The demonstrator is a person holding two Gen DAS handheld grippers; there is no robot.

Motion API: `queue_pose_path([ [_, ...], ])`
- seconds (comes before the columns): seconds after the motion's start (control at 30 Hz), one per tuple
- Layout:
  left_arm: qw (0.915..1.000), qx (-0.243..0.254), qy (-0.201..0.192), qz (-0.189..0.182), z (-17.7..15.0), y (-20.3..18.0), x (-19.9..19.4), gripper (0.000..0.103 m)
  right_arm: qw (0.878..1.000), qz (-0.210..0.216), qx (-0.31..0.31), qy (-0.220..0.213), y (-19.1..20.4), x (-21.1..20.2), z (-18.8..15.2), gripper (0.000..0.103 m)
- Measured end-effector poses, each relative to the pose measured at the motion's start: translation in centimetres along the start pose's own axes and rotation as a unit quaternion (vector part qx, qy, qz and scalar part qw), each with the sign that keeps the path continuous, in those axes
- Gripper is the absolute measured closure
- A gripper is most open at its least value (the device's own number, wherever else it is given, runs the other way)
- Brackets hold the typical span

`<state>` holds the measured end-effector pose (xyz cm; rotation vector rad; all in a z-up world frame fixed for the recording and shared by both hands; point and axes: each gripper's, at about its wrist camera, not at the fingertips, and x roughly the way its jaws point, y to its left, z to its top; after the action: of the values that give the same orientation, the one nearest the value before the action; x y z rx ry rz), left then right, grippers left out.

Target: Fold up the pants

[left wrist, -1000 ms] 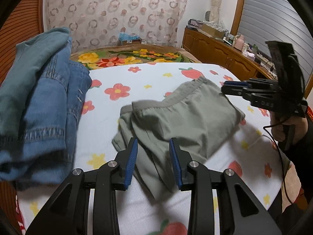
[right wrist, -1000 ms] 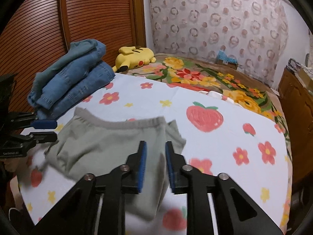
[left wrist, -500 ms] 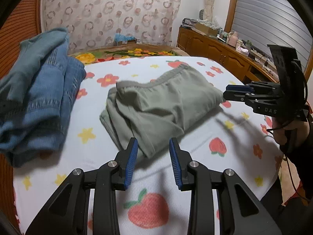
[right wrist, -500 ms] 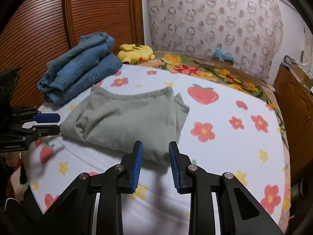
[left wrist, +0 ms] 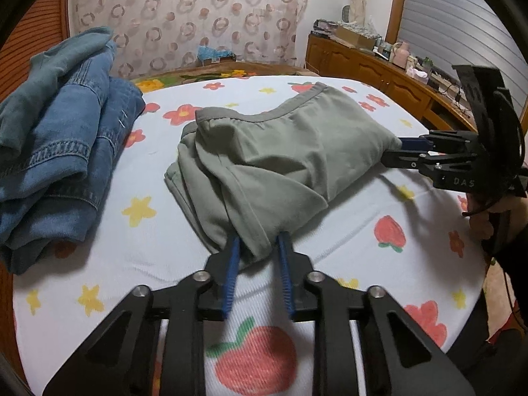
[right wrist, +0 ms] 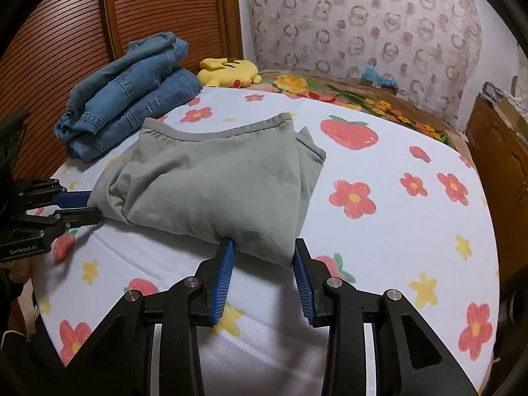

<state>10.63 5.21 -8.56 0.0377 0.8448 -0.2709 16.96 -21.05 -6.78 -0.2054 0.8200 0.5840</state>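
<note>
I see the folded pants lying mid-bed. My left gripper and right gripper each straddle a near fold, jaws spread. Jeans sit beside.

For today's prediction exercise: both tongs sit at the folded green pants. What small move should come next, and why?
Probably close both tongs: the left tongs and right tongs are open, each straddling a near corner of the green pants, so gripping permits lifting the bundle.
</note>
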Motion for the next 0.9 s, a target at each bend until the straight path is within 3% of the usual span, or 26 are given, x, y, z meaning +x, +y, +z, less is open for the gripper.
queue_pose_path([
  [0.1, 1.0, 0.002, -0.006, -0.004, 0.1, 0.2, -0.2, 0.097, 1.0, 0.002, -0.004, -0.002, -0.1, 0.0, 0.1, 0.066],
  [0.2, 0.9998, 0.006, -0.018, -0.008, 0.2, 0.4, -1.3, 0.098, 1.0, 0.009, -0.012, -0.009, 0.0, -0.1, 0.0, 0.091],
  [0.27, 0.9996, 0.01, -0.023, -0.008, 0.2, 0.5, -2.0, 0.098, 1.0, 0.01, -0.012, -0.015, -0.1, -0.3, 0.0, 0.098],
  [0.67, 0.9992, 0.021, -0.031, 0.014, -0.5, 1.8, -4.2, 0.099, 0.999, 0.0, 0.0, -0.035, -0.4, -2.4, -0.8, 0.102],
  [0.9, 0.9998, 0.009, -0.015, -0.001, -1.3, 1.7, -3.8, 0.099, 1.0, 0.007, -0.003, -0.021, 0.0, -2.4, -1.6, 0.102],
])
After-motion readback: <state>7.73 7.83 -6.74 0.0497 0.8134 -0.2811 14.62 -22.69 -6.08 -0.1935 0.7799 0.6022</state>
